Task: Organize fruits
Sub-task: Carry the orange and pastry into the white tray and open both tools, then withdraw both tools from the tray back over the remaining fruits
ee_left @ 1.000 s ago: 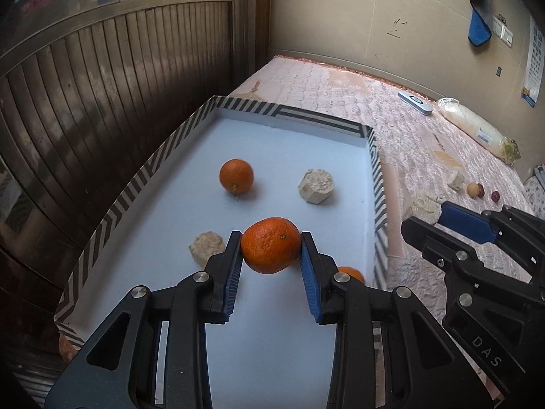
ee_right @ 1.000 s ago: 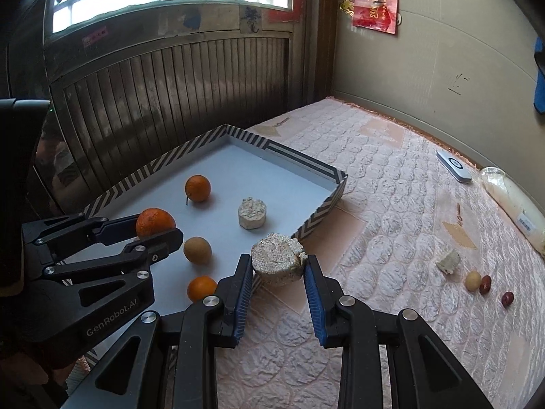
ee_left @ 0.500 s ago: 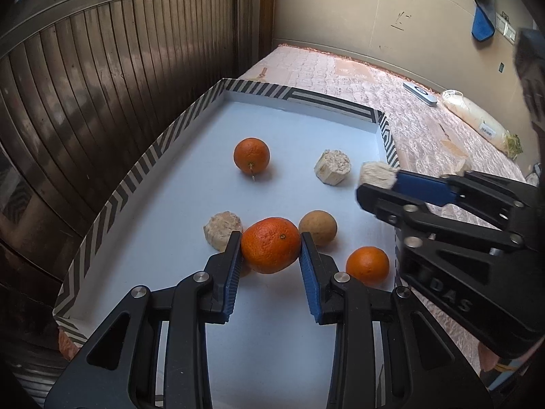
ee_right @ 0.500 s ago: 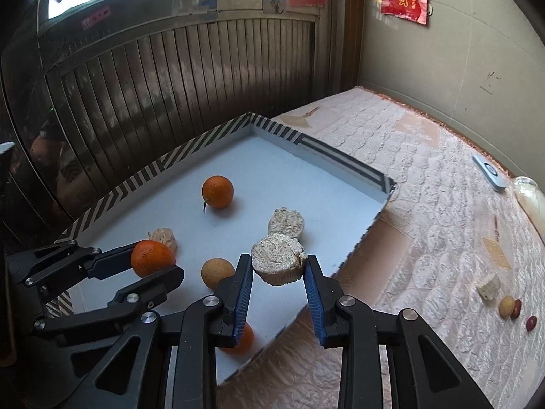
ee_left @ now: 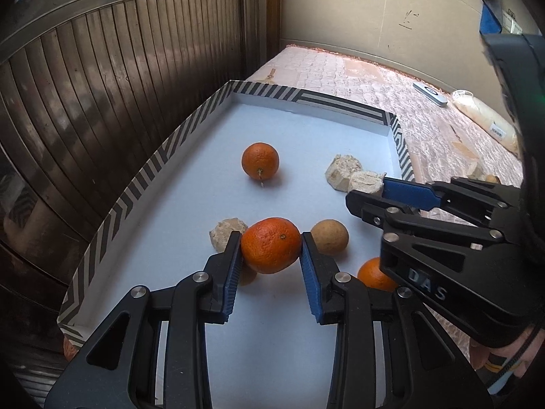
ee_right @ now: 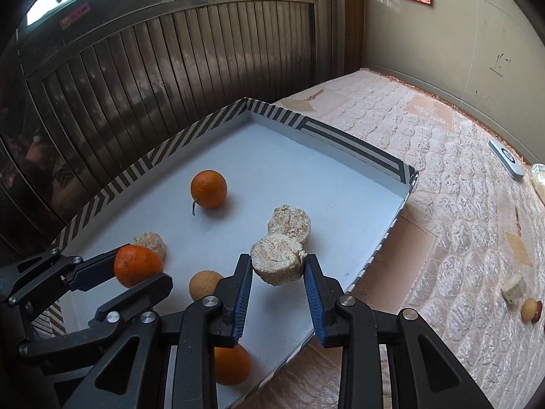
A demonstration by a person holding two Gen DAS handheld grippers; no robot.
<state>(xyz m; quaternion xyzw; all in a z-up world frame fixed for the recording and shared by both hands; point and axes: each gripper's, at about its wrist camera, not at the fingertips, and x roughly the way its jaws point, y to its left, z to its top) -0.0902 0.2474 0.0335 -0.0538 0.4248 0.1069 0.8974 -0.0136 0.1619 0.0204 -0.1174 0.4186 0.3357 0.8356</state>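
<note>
Clamping a mandarin [ee_left: 270, 245] between its pads, the left gripper [ee_left: 271, 255] is held above the tray [ee_left: 143, 177]. A beige crumbly puck [ee_right: 277, 263] is gripped by the right gripper [ee_right: 277, 272], beside another puck [ee_right: 289, 223].

Orange [ee_left: 270, 245] in left tool [ee_left: 271, 262]

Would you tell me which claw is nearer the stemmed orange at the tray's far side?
Left. The left claw sits just before the stemmed orange; the right claw is farther off to the side.
</note>
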